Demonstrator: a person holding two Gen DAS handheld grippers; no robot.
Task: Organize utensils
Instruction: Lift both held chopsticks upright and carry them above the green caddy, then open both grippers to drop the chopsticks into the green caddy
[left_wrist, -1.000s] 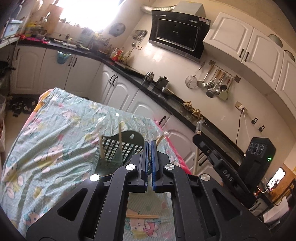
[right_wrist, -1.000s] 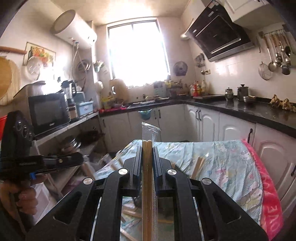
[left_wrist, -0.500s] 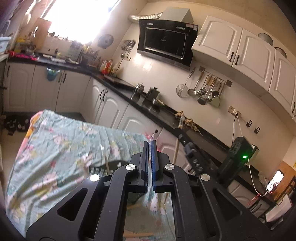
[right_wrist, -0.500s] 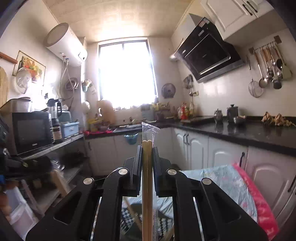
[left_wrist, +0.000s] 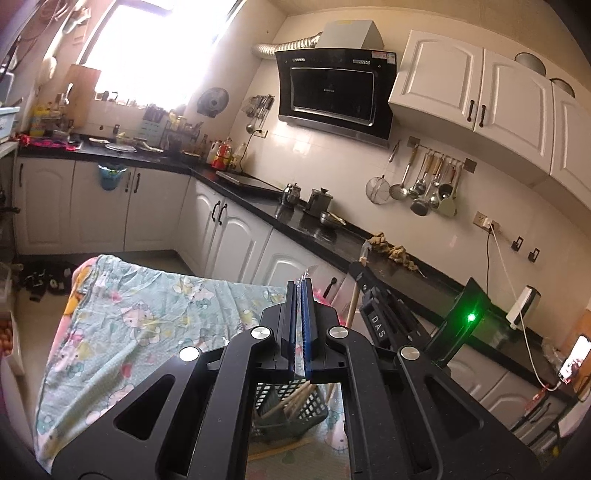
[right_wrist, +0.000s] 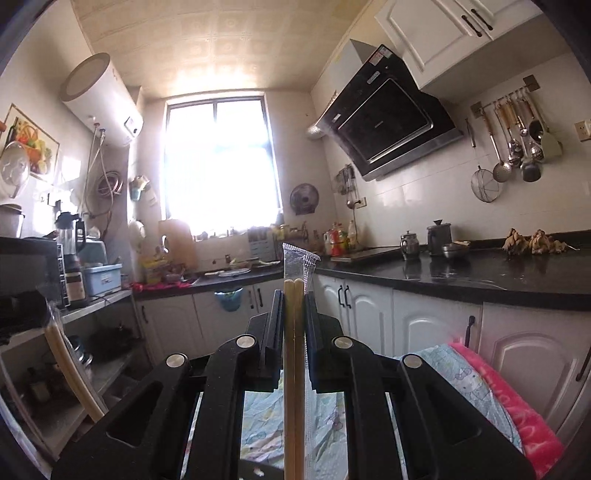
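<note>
Right gripper (right_wrist: 294, 295) clamped on a pair of pale wooden chopsticks (right_wrist: 294, 369) sealed in a clear plastic sleeve; the two sticks lie side by side, running straight along the jaws, blunt ends poking past the fingertips with the crumpled sleeve end sticking out beyond them. Left gripper (left_wrist: 300, 291) closed tight, jaws pressed together with only a thin sliver of clear wrapper showing at the tips; whether it truly holds anything, cannot tell. Seen through the left gripper's frame: a dark slotted plastic basket (left_wrist: 295, 406) standing on the table, with light wooden sticks (left_wrist: 291, 400) leaning inside it. From the right wrist view, another wrapped stick (right_wrist: 72, 373) slants at the left edge, its holder hidden. The table is draped in a pale green cartoon-print cloth (left_wrist: 147, 317) with a pink blanket edge (right_wrist: 517, 410) along one side. Room is a kitchen: black countertop (right_wrist: 480, 273) over white cabinets, a black range hood (left_wrist: 332, 96) on the tiled wall, ladles and strainers on a wall rail (left_wrist: 424, 184), a bright window (right_wrist: 218, 166) washing out the far end, a white water heater (right_wrist: 99, 96) high on the left wall.
</note>
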